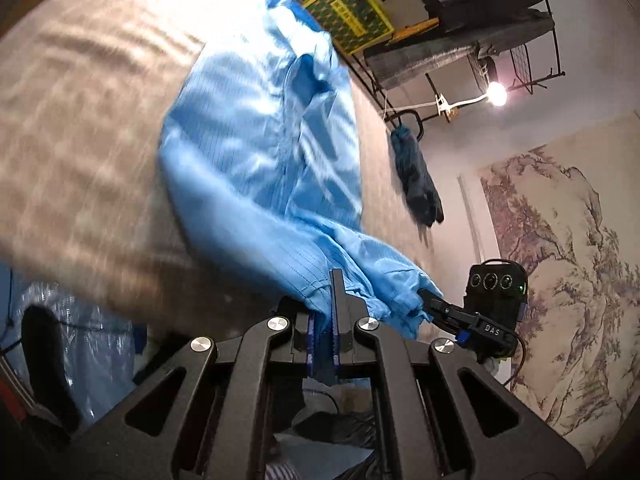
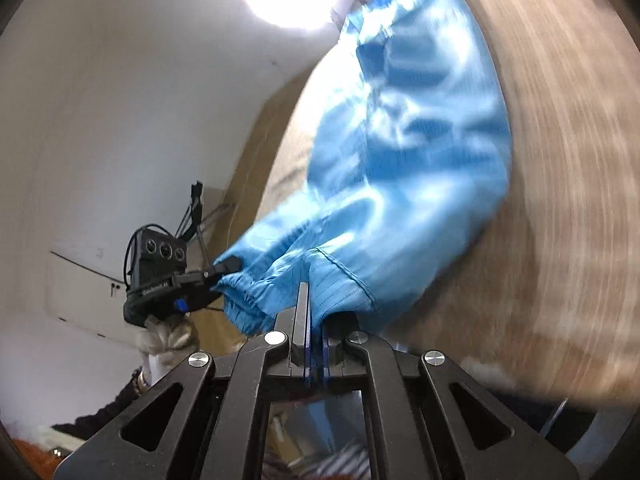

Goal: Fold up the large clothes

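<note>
Left hand-held gripper (image 1: 335, 312): jaws pressed together, pinching the near hem of the blue garment (image 1: 256, 152). Right hand-held gripper (image 2: 314, 320): same, clamped on the hem next to the elastic cuffed end (image 2: 244, 304). Each one shows in the other's view, so both pinch points sit near each other on the same edge.

Garment: near edge is raised at the pinch points, the rest trails away over the tan woven surface (image 1: 88, 128), looks like a bed or sofa. Far end is bunched and creased, not flat. Both frames are motion-blurred.

Step in hand, my read: lift and shake/spread before the first fold. To do it well:
- keep both pinches tight, the fabric looks slick
- pull the two hand-held grippers apart along the hem until it's taut, they look too close now for a large piece
- lift both evenly so the cloth hangs without twist
- lay back down far end first, dragging toward you to flatten creases

Risk: a snag on the clothes rack (image 1: 480, 40) beyond the far edge.
</note>
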`<state>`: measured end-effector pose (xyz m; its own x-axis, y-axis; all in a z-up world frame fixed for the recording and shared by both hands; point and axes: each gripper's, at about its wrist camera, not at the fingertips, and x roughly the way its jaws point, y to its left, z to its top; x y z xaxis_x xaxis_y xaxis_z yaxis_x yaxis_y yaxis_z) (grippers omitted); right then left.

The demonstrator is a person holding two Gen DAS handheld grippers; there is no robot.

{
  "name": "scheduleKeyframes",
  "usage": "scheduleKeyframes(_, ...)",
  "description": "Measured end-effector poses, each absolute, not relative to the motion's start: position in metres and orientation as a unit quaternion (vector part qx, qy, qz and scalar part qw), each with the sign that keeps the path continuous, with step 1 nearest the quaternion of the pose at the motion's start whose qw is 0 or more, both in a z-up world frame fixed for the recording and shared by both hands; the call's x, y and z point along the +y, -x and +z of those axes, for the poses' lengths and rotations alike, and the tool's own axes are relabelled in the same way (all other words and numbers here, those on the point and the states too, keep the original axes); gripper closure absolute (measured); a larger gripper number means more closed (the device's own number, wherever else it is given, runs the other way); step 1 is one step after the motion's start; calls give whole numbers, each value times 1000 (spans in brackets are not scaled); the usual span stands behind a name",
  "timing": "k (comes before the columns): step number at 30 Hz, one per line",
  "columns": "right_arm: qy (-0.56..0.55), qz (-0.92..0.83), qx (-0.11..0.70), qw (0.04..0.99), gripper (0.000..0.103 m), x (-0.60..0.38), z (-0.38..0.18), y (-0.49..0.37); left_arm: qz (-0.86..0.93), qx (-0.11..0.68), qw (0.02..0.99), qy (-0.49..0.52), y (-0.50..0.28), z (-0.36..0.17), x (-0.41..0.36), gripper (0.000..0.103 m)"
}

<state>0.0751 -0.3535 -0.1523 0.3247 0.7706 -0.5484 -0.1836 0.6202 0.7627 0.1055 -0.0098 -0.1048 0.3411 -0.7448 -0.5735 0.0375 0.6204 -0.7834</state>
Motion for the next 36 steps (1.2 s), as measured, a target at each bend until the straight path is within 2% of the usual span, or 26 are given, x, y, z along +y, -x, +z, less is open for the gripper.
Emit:
scheduleKeyframes(7,-303,267,463,789,101,-365,-135,-137,-225,499,763,344,-181,-101,-8,100)
scheduleKeyframes(12,-311,229,464,797,101,-374,-143,-182,-198,516,751,362,-224,-126,-9,100)
scheduleKeyframes(23,-326,183,484,792,98,-380,-170,-235,-170,526,764,333,-275,-139,-31,100)
scheduleKeyframes(27,-321,181,490,790,93,-383,-170,-244,-169,526,764,334,-283,-138,-30,79)
scheduleKeyframes(29,-329,191,486,787,82,-385,-168,-245,-163,523,763,343,-285,-137,-24,59)
scheduleKeyframes(30,-329,196,483,787,77,-385,-166,-246,-157,518,764,351,-286,-135,-19,45)
scheduleKeyframes(32,-334,211,473,787,49,-386,-162,-247,-147,505,767,367,-286,-131,-8,41)
scheduleKeyframes(36,-333,220,458,794,48,-388,-148,-245,-145,489,786,349,-285,-118,3,41)
